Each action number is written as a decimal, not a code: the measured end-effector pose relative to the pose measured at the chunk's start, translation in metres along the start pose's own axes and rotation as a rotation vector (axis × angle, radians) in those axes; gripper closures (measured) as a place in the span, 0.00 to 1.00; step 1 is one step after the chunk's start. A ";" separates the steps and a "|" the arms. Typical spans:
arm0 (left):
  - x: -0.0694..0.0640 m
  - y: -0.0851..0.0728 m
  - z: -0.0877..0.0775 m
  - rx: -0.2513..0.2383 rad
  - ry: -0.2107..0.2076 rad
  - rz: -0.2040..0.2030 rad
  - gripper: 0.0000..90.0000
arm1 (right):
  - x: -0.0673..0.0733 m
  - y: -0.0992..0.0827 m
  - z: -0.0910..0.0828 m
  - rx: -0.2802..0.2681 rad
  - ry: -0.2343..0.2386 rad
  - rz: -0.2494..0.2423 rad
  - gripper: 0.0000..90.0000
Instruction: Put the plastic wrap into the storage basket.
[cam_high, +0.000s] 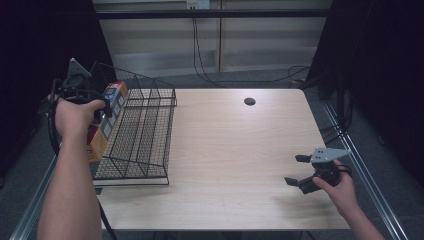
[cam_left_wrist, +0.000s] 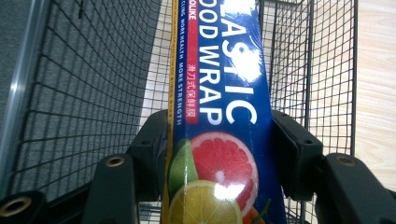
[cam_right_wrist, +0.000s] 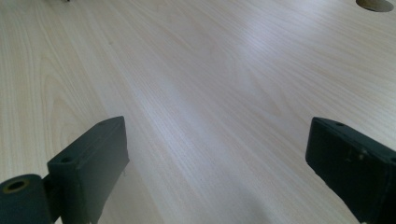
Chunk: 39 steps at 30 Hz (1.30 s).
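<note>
Over the wire basket (cam_high: 145, 125) at table's left, left gripper (cam_left_wrist: 219, 154) clamps the plastic wrap box (cam_left_wrist: 219, 93), held just above the mesh. Placement unfinished: lowering and release remain. Right gripper (cam_high: 296, 170) rests on the table (cam_high: 240, 150), jaws spread, empty.

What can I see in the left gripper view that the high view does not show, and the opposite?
Left gripper view: the words and fruit picture on the plastic wrap box, and both pads pressing its sides. High view: the right gripper, jaws open over the table, and a dark hole. Both: the box in the left gripper at the wire basket.
</note>
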<state>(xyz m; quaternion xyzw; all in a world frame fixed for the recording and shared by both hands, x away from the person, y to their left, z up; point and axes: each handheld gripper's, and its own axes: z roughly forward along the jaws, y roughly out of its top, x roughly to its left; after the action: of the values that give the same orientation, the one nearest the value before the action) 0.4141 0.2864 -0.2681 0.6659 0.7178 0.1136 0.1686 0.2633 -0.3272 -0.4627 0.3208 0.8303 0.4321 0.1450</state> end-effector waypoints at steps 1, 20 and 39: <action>0.000 0.000 0.001 0.001 0.005 0.007 0.49 | 0.000 0.000 0.000 0.001 0.003 0.000 0.06; 0.000 0.001 0.018 0.030 0.011 -0.021 0.47 | -0.001 -0.001 0.001 0.008 0.007 0.000 0.06; -0.007 0.002 -0.002 -0.023 -0.006 -0.010 0.41 | -0.001 -0.001 0.000 0.009 0.017 -0.004 0.06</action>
<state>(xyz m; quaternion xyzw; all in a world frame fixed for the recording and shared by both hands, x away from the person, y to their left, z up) 0.4158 0.2797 -0.2644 0.6607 0.7192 0.1190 0.1790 0.2633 -0.3281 -0.4634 0.3163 0.8341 0.4306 0.1371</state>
